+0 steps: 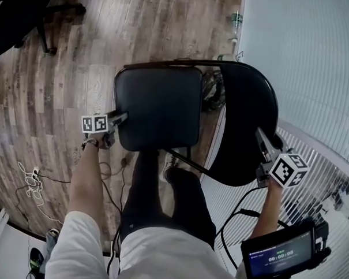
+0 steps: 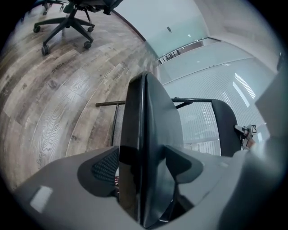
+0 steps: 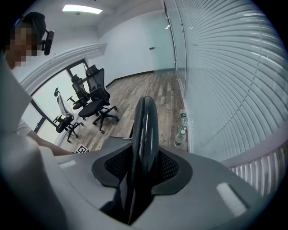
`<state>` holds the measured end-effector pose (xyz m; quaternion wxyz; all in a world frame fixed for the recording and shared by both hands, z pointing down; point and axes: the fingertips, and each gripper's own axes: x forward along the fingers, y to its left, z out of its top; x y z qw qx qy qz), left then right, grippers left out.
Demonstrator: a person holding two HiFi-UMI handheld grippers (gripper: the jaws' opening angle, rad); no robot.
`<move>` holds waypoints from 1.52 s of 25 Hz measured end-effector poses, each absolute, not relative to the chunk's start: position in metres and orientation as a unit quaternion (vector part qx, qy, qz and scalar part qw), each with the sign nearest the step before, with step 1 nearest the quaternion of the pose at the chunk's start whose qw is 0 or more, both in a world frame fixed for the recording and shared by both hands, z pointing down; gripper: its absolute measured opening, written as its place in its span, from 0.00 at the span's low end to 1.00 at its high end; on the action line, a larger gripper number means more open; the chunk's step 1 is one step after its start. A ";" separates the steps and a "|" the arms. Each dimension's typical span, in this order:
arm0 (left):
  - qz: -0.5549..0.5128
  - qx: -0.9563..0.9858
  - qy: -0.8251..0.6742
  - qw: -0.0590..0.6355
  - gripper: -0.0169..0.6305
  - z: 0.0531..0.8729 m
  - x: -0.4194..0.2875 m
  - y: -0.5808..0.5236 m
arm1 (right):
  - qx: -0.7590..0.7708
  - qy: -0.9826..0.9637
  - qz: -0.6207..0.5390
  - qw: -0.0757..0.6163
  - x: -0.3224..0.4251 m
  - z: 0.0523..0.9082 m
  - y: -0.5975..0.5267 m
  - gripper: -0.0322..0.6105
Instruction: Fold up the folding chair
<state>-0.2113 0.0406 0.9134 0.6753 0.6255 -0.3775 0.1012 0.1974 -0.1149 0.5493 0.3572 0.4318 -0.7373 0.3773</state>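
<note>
The black folding chair stands open in front of me, its padded seat [image 1: 158, 106] level and its backrest [image 1: 244, 122] to the right of it in the head view. My left gripper [image 1: 120, 118] is at the seat's near left corner. In the left gripper view the seat's edge [image 2: 150, 134] runs between the jaws of that gripper [image 2: 144, 164], which stand wide, with a slit of space at the left pad [image 2: 104, 167]. My right gripper [image 1: 262, 139] has its pads pressed on both sides of the backrest's top rim [image 3: 145, 130].
Window blinds [image 1: 305, 55] run close along the right. Water bottles [image 1: 235, 20] stand at the foot of that wall. Office chairs [image 3: 96, 101] stand further off on the wood floor. Cables [image 1: 31, 179] lie at the left. A screen [image 1: 279, 256] hangs at lower right.
</note>
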 end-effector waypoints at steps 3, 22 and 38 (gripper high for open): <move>0.097 0.631 -0.360 0.680 0.51 0.917 -0.209 0.039 | 0.431 -0.736 0.378 0.360 0.197 0.551 -0.114 0.26; 0.110 0.614 -0.394 0.675 0.47 0.919 -0.211 0.039 | 0.431 -0.734 0.369 0.374 0.195 0.557 -0.116 0.26; 0.149 0.607 -0.377 0.684 0.46 0.876 -0.195 0.025 | 0.439 -0.726 0.364 0.385 0.186 0.532 -0.122 0.26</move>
